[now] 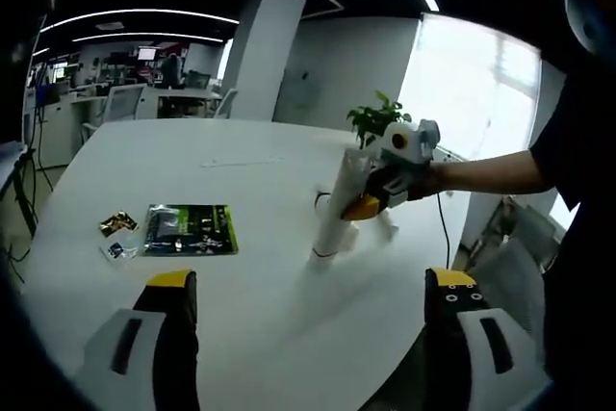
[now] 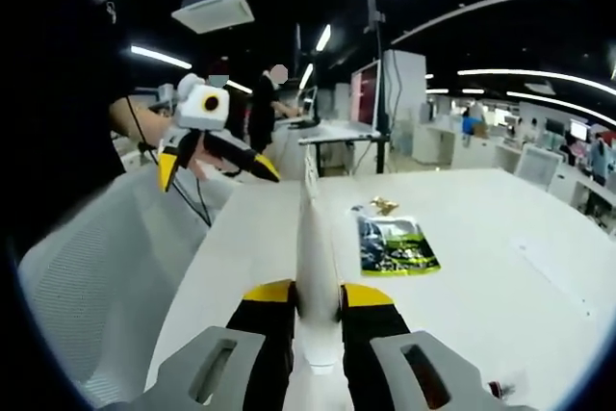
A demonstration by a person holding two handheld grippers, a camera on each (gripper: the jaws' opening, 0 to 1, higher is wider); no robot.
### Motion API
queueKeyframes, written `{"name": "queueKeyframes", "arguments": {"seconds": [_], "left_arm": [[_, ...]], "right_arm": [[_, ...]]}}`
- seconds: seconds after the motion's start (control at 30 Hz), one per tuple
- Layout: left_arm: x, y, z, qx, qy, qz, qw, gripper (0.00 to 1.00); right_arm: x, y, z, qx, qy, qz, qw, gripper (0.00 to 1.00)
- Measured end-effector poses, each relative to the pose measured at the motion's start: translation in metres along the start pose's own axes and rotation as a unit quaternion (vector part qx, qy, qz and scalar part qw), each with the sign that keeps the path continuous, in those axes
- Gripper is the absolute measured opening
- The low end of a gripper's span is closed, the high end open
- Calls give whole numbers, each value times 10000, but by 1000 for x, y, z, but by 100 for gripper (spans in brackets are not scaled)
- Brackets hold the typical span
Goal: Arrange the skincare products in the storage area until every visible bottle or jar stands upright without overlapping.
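Note:
A tall white tube [image 1: 337, 204] leans slightly with its lower end on the white table [image 1: 221, 166]. My right gripper [image 1: 377, 201] reaches in from the right and is shut around the tube's upper part. In the right gripper view the tube [image 2: 316, 247] runs forward between the yellow-tipped jaws of my right gripper [image 2: 316, 297], which are pressed against it. My left gripper [image 1: 310, 281] hangs over the table's near side, open and holding nothing, well short of the tube. From the right gripper view the left gripper [image 2: 217, 168] is held in the air at upper left, jaws spread.
A green packet [image 1: 190, 228] lies flat left of the tube, with a gold sachet [image 1: 117, 224] and a small blue one [image 1: 115, 250] beside it. A potted plant [image 1: 375, 118] stands at the table's far edge. A white mesh chair [image 2: 87, 276] is beside the table.

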State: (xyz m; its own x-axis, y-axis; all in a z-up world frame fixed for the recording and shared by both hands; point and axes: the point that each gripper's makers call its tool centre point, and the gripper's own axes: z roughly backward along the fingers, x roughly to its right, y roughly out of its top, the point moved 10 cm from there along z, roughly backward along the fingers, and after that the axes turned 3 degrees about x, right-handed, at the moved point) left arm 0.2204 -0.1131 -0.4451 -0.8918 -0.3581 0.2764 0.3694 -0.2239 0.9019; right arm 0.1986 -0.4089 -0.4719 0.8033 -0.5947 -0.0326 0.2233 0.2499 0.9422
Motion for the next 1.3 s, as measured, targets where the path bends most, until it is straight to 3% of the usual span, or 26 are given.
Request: {"name": "queueKeyframes", "arguments": {"seconds": [0.27, 0.73, 0.9, 0.97, 1.03, 1.13, 1.3], "left_arm": [[0, 0, 0, 12, -3, -5, 10000, 90], [0, 4, -4, 33, -82, -60, 9999, 90], [0, 4, -2, -14, -63, 1, 10000, 90], [0, 3, -2, -42, -60, 13, 10000, 90], [0, 3, 0, -69, -56, 28, 10000, 90], [-1, 4, 2, -32, -41, 63, 10000, 90], [-5, 5, 5, -82, -27, 94, 9999, 90]], "right_arm": [[2, 2, 5, -30, -240, -344, 9991, 13], [-13, 2, 24, -287, -672, -580, 9956, 36], [-18, 3, 33, -451, -1076, -637, 9911, 52], [-17, 1, 40, -729, -1337, -745, 9855, 61], [-18, 0, 46, -762, -1490, -724, 9832, 67], [-25, -1, 53, -792, -1598, -1130, 9775, 65], [-36, -3, 61, -807, -1814, -1188, 9729, 70]]}}
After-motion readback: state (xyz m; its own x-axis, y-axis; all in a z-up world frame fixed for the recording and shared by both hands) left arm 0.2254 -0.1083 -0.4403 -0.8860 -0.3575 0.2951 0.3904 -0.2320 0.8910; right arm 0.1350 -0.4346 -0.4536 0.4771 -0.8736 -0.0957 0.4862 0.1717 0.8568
